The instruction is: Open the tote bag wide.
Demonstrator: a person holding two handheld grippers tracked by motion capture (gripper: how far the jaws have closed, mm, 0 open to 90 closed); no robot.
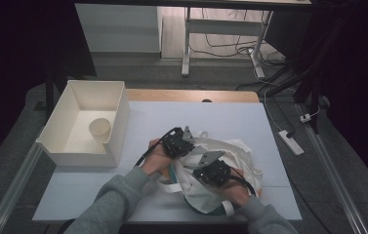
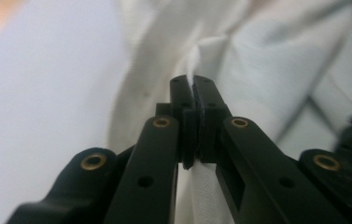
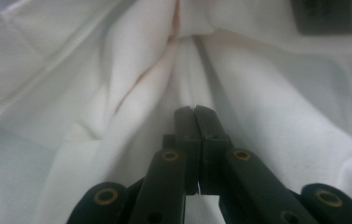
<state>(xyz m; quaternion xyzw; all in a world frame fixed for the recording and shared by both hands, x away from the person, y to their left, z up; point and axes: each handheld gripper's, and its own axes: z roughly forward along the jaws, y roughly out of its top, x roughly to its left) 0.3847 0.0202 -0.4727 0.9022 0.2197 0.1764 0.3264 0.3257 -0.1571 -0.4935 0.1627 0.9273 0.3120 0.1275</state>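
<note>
You had nothing readable in front of you: no word, label, brand, number or sign could be made out on anything in any of the three views
</note>
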